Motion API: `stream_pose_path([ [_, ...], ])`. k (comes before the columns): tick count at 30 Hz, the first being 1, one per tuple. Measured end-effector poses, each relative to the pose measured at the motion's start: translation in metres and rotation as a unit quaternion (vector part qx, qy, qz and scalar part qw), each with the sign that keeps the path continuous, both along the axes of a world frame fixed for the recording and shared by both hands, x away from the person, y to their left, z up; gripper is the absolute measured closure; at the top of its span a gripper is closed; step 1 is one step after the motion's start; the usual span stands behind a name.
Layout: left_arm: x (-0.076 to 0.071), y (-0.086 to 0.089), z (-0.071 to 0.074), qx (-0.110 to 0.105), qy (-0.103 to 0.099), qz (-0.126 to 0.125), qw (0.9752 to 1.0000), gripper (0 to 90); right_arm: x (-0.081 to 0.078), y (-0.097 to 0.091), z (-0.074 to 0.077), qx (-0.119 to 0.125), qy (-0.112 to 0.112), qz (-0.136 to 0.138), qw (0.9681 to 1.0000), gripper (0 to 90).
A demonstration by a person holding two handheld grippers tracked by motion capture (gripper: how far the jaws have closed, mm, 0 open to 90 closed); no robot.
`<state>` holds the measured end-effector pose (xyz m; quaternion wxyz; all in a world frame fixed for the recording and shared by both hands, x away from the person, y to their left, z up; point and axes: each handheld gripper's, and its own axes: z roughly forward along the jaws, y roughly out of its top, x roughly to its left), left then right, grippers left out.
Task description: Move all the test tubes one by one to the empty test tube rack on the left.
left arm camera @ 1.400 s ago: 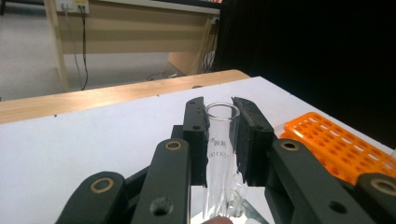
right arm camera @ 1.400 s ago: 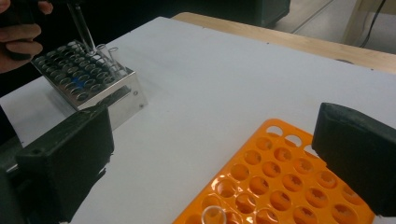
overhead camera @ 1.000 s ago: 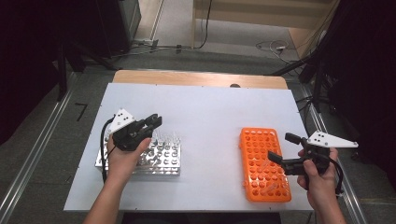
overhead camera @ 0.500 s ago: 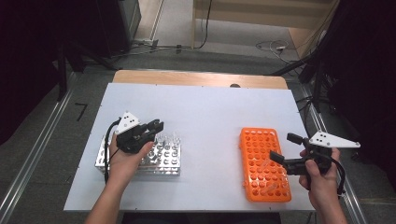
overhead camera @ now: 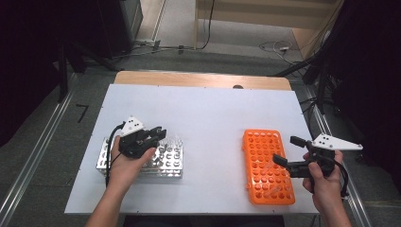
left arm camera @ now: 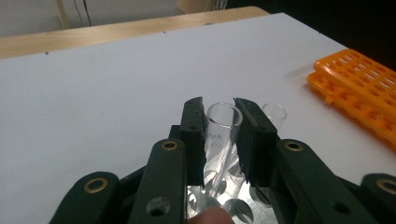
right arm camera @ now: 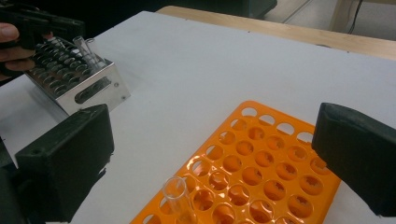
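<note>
A steel tube rack (overhead camera: 168, 169) stands at the left of the white table, and my left gripper (overhead camera: 158, 133) hovers over its far rows. In the left gripper view the two black jaws (left arm camera: 219, 112) are closed on the sides of an upright clear test tube (left arm camera: 224, 122) that stands in the rack. A second tube (left arm camera: 274, 112) stands just beyond it. An orange rack (overhead camera: 265, 165) lies at the right. My right gripper (overhead camera: 285, 150) sits over its right edge, jaws wide open and empty (right arm camera: 215, 140). One clear tube (right arm camera: 175, 193) stands in the orange rack's near holes.
The white table top (overhead camera: 213, 113) lies bare between the two racks. A wooden strip (overhead camera: 198, 79) runs along the far edge. Dark floor, rails and cables surround the table. The steel rack (right arm camera: 88, 91) holds a few tubes at its far end.
My left gripper has sunk slightly toward the steel rack and turned a little. The right hand and the orange rack have stayed put.
</note>
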<state>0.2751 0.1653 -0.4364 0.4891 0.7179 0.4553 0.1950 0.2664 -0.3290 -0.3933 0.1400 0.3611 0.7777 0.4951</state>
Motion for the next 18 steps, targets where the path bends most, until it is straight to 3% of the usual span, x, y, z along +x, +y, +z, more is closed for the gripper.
stream_pose_path([
  [5, 0.000, 0.000, 0.000, 0.002, 0.008, -0.003, 1.0000, 71.2, 0.001, -0.002, -0.002, 0.002, 0.003, 0.005, 1.0000, 0.0],
  [9, -0.001, 0.003, 0.002, -0.004, 0.004, 0.005, 1.0000, 67.2, 0.001, -0.002, -0.006, 0.003, 0.007, 0.013, 0.9999, 1.6],
  [13, -0.006, 0.010, 0.006, -0.022, 0.001, 0.025, 0.9994, 49.5, 0.001, -0.005, -0.011, 0.008, 0.015, 0.022, 0.9996, 4.0],
  [18, -0.016, 0.018, 0.014, -0.053, -0.023, 0.026, 0.9980, 39.4, 0.000, -0.008, -0.019, 0.010, 0.025, 0.038, 0.9989, 11.9],
])
